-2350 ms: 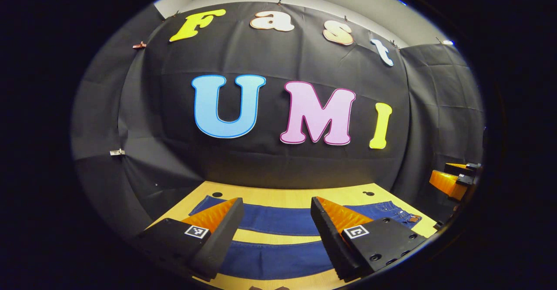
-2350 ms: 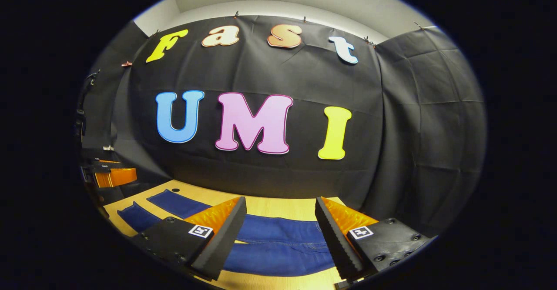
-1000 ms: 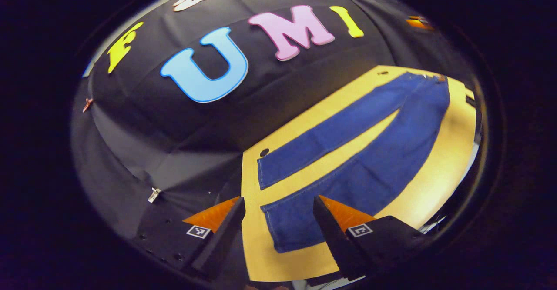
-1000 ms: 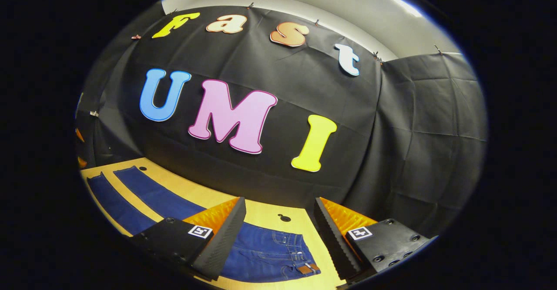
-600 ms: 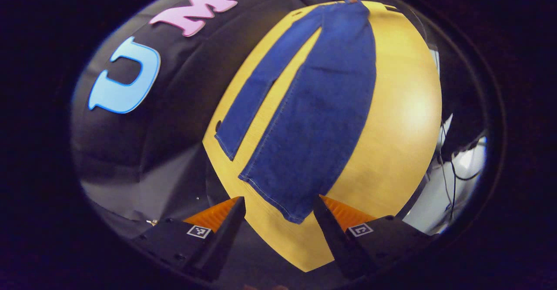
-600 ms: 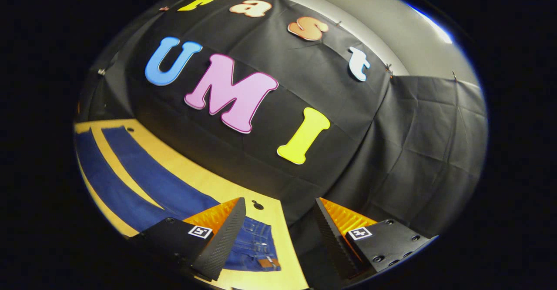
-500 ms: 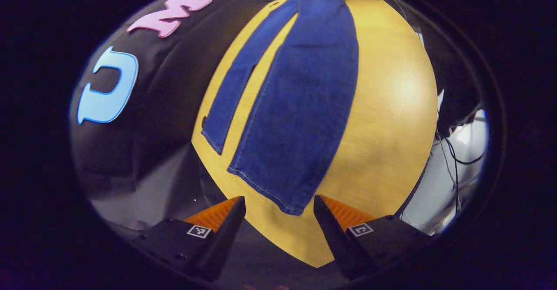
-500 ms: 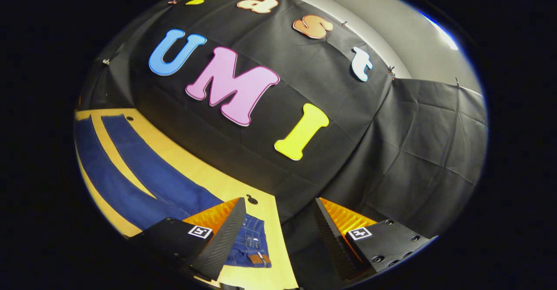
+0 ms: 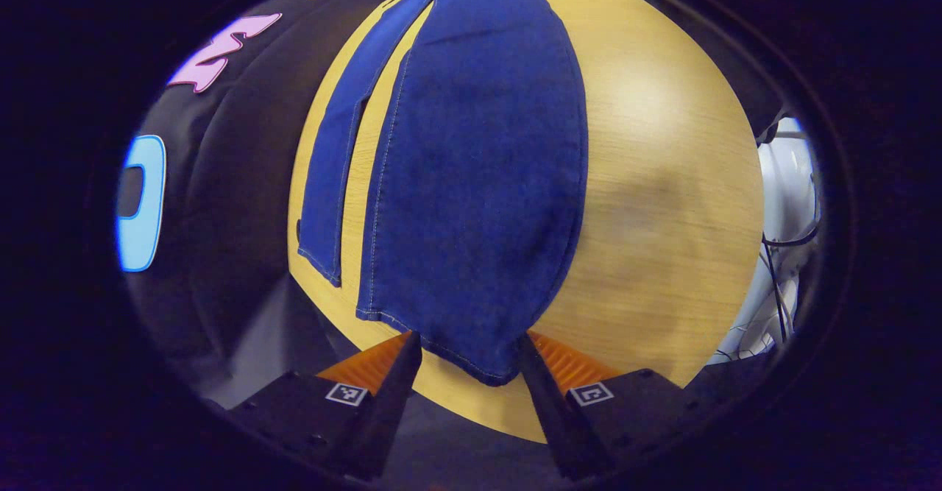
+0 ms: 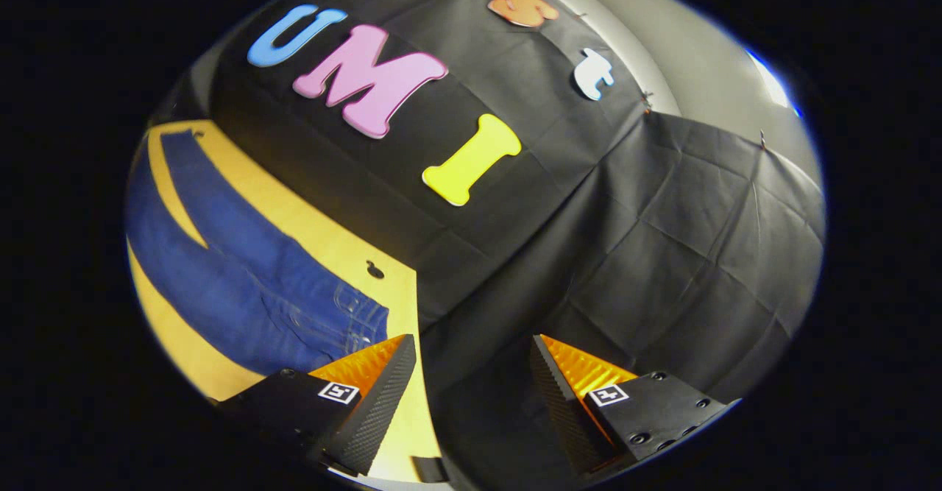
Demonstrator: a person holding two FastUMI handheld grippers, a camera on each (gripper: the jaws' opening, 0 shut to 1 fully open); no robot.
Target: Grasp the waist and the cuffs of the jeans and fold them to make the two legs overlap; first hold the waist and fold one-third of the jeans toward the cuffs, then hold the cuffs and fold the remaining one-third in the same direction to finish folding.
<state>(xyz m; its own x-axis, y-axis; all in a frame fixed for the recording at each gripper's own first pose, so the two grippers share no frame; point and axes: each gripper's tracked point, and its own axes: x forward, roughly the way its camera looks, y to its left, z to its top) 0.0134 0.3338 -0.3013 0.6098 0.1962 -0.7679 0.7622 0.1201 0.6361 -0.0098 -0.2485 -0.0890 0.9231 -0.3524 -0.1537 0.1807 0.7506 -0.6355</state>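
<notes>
1. Booth wall point(image 9: 221, 182): black cloth, hanging behind the desk's far edge in the left gripper view.
2. Desk point(image 9: 662, 182): light wood top, bare along its near edge beside the jeans.
3. Jeans point(image 9: 478, 167): blue denim, laid flat along the desk, the two legs side by side and not yet overlapped. The near leg's cuff point(image 9: 471, 355) lies at the desk's left end.
4. Left gripper point(image 9: 467, 347): fingers spread wide, one on each side of the near cuff and close above it, not yet pressing on the cloth.
5. Waist point(image 10: 360, 322): in the right gripper view, it lies at the desk's right end, near the edge.
6. Right gripper point(image 10: 471, 355): fingers wide apart, holding nothing, poised just beside the waist and off the desk's end.
7. Step in hand, as judged: the approach to the first fold. The next move likely calls for closing on the cuff and the waist, then carrying one leg over the other.
</notes>
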